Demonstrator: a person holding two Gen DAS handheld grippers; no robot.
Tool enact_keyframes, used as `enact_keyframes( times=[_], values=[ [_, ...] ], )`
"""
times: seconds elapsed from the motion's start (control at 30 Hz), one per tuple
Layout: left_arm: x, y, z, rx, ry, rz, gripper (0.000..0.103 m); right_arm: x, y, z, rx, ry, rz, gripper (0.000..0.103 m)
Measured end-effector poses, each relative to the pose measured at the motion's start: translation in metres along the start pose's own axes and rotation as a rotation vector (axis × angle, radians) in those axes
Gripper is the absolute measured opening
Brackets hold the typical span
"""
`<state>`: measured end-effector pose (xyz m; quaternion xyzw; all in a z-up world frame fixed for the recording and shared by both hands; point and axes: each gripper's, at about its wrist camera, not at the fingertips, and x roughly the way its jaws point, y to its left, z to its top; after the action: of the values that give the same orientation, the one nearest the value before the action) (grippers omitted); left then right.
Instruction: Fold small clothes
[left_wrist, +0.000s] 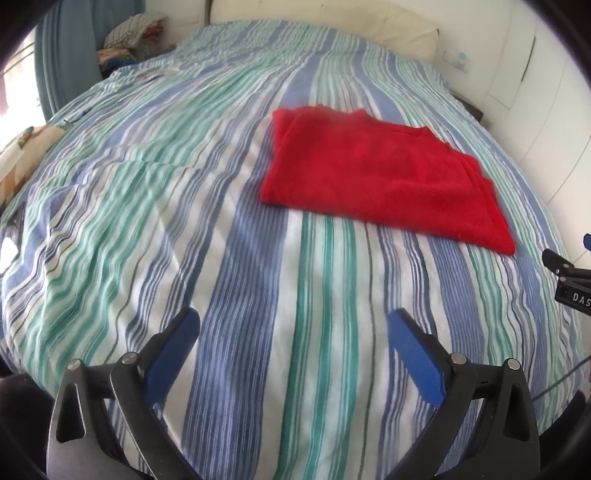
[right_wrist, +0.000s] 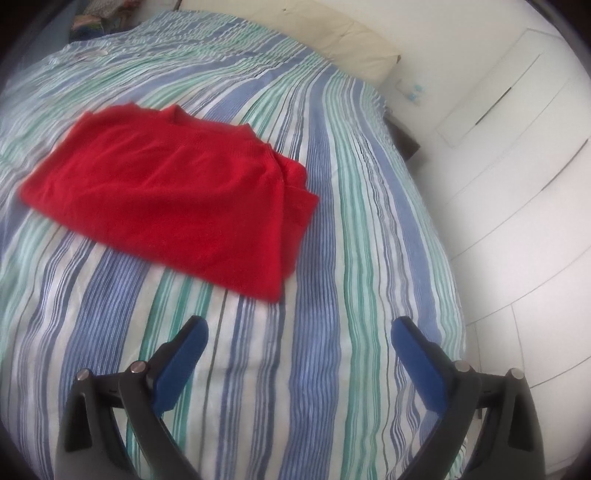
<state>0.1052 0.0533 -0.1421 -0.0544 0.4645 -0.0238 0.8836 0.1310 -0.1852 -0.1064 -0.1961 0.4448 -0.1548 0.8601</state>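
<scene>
I have both tools hanging above the striped bedspread (left_wrist: 258, 258), neither touching anything. My left gripper (left_wrist: 293, 332) has its blue pads spread wide with only bedding between them, and my right gripper (right_wrist: 299, 338) is spread just as wide and just as empty. The red garment (left_wrist: 376, 173) lies flat on the bed ahead of both, to the right of centre in the left wrist view and to the left in the right wrist view, so it sits roughly between the two tools and beyond their tips. It looks already folded to me: a compact, roughly rectangular shape with layered edges stacked along one side and what seems to be a neckline at the far edge. I judge this piece close to finished, with perhaps one more halving possible if a smaller packet is wanted. A heap of other fabric (left_wrist: 129, 37) sits past the far corner of the bed; whether it belongs to the task I cannot tell.
</scene>
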Motion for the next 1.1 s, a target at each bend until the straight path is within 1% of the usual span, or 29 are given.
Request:
enact_keyframes(
  times=[0.23,0.47,0.53,0.7,0.83,1.0,1.07,1.1],
  values=[
    [-0.039,-0.016,0.01,0.021,-0.075,-0.037,0.102,-0.024,0.0,0.006,0.002,-0.048,-0.002,0.098],
    [-0.078,-0.04,0.029,0.054,-0.15,-0.117,0.102,-0.036,-0.001,0.01,0.013,-0.071,-0.005,0.098],
    [-0.081,-0.045,0.033,0.065,-0.159,-0.131,0.102,-0.038,-0.003,0.011,0.015,-0.076,-0.006,0.098],
    [-0.077,-0.045,0.034,0.056,-0.146,-0.119,0.102,-0.043,-0.007,0.012,0.019,-0.086,-0.015,0.098],
    [-0.089,-0.043,0.034,0.046,-0.169,-0.143,0.102,-0.045,-0.01,0.013,0.02,-0.089,-0.02,0.098],
    [-0.109,-0.057,0.041,0.083,-0.21,-0.203,0.102,-0.038,-0.009,0.015,0.021,-0.077,-0.017,0.098],
    [-0.104,-0.06,0.044,0.094,-0.206,-0.214,0.102,-0.037,-0.007,0.016,0.022,-0.076,-0.009,0.098],
    [-0.097,-0.06,0.044,0.094,-0.196,-0.205,0.102,-0.036,-0.006,0.016,0.021,-0.078,-0.009,0.098]
  ],
)
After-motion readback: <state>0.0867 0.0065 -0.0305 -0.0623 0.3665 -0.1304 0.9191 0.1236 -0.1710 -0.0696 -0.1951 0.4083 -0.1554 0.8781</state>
